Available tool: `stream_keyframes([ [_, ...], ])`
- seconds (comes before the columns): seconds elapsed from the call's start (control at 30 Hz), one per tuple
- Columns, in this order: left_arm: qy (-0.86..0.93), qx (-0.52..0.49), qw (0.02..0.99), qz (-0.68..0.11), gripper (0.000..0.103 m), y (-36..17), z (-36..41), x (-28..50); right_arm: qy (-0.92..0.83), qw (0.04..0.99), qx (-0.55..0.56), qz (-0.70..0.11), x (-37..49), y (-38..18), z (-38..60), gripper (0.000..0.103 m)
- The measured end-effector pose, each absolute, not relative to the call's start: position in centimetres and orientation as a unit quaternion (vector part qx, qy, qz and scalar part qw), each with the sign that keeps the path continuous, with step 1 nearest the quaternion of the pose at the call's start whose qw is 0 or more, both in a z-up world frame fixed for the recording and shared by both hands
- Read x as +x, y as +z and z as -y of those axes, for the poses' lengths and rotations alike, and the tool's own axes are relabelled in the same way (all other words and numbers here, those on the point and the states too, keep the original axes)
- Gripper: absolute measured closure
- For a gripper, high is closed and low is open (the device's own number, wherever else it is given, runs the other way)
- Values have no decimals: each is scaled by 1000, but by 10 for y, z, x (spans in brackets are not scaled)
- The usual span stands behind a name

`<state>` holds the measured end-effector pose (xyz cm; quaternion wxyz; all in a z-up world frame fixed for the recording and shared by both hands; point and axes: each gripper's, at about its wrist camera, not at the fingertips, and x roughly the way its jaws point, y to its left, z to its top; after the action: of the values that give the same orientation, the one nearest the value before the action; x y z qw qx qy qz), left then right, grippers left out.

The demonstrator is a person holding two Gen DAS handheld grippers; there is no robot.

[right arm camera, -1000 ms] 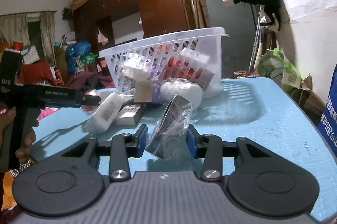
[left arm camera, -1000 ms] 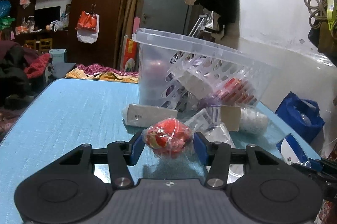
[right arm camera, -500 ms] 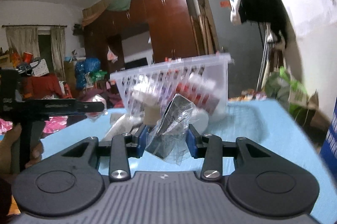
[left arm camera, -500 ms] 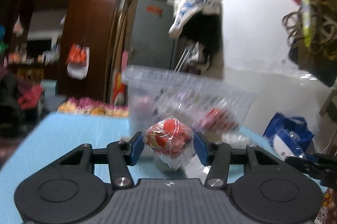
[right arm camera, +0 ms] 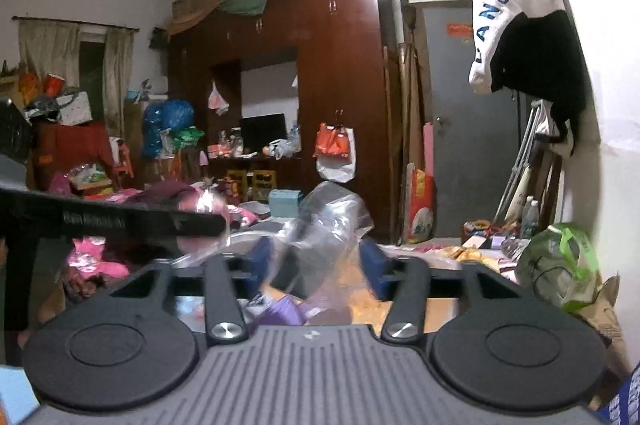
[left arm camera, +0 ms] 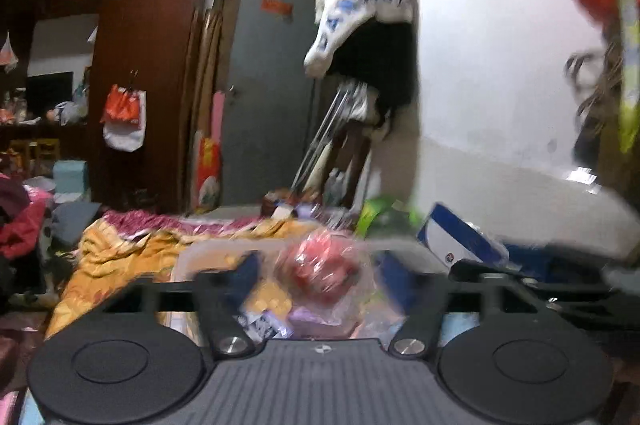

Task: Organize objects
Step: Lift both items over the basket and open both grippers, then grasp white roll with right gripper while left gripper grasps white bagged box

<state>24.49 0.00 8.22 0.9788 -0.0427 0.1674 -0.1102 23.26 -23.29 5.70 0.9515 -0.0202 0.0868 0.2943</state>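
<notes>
Red wrapped packet (left arm camera: 322,267) loose between the spreading blue pads (left arm camera: 246,273) of the left tool (left arm camera: 320,271), pinched a second ago, now untouched. Same on the right tool (right arm camera: 318,257): jaws parting, clear-bagged dark item (right arm camera: 324,225) free in the gap. Both raised above the white basket (left arm camera: 212,253), before seen from the side. Blurred throughout; basket mostly hidden, purple and yellow packs (left arm camera: 280,305) inside.

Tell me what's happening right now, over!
Both grippers opening. Left gripper: red packet between the pads, loose. Right gripper: clear bag between the pads, loose. Basket rim just below; view blurred.
</notes>
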Motion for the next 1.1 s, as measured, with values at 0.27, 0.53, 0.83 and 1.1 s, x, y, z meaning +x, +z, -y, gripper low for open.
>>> stream_keyframes([
  [0.27, -139, -58, 977, -153, 10, 49, -14, 166, 283, 955, -11, -87, 179, 29, 265, 0],
  [0.53, -144, -43, 970, -189, 10, -21, 0, 117, 271, 936, -45, -219, 199, -29, 250, 8],
  [0.83, -165, -86, 945, -267, 10, -47, -6, 134, 284, 909, -119, -281, 211, -58, 221, 46],
  [1.1, -154, -70, 945, -280, 55, -55, 3, 135, 302, 921, -24, -245, 174, -50, 263, 52],
])
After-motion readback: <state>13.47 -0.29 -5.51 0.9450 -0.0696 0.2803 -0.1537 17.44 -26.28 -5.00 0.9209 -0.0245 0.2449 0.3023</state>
